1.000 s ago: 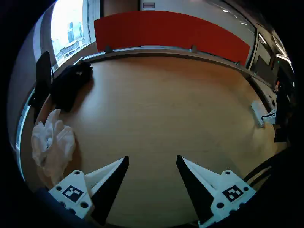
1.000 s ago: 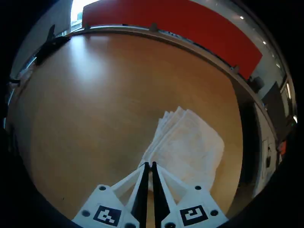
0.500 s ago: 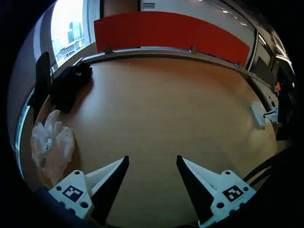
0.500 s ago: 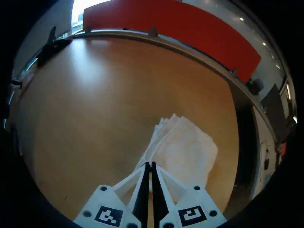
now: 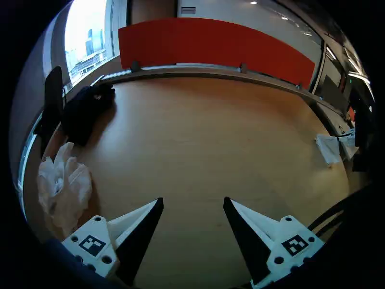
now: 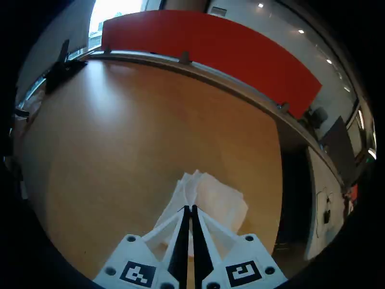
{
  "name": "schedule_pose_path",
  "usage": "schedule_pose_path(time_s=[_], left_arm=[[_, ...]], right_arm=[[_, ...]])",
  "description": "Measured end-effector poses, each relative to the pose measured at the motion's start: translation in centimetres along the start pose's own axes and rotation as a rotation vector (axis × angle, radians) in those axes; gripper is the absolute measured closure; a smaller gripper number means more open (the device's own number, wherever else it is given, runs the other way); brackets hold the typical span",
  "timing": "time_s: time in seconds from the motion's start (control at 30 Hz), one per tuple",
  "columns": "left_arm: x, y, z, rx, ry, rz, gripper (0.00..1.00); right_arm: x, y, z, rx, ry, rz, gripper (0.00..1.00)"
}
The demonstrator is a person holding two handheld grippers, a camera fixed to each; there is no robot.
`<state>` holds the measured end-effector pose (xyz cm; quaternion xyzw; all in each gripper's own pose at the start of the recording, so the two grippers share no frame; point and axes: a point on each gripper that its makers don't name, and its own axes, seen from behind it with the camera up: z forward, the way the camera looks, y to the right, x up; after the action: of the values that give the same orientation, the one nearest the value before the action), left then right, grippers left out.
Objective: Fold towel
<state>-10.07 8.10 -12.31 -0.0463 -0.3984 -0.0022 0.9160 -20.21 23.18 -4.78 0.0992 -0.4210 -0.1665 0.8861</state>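
White folded terry towel (image 6: 216, 197) sits toward the right edge of the pale wooden desk (image 6: 120, 144), fanned layers facing the right tool (image 6: 187, 209); that tool's fingers are pressed together, apparently pinching the near corner to keep the fold aligned; the left tool (image 5: 192, 202) hovers spread apart over bare wood, probably free to catch the next edge.

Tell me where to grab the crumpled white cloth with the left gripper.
Probably pinch a raised fold of the crumpled white cloth, bringing the open left gripper down from its table side: the bunched ridges stand up, and its other side lies near the edge.
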Motion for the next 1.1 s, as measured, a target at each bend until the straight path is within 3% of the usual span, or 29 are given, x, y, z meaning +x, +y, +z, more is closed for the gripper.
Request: schedule_pose_path(time_s=[0.6, 1.1], left_arm=[[0.4, -0.2, -0.1, -0.002, 0.008, 0.007, 0.07], [0.4, -0.1, -0.1, -0.002, 0.007, 0.009, 0.07]], right_arm=[[-0.9, 0.6, -1.8, -0.015, -0.001, 0.006, 0.95], [-1.9, 0.4, -1.7, -0.016, -0.018, 0.003, 0.94]])
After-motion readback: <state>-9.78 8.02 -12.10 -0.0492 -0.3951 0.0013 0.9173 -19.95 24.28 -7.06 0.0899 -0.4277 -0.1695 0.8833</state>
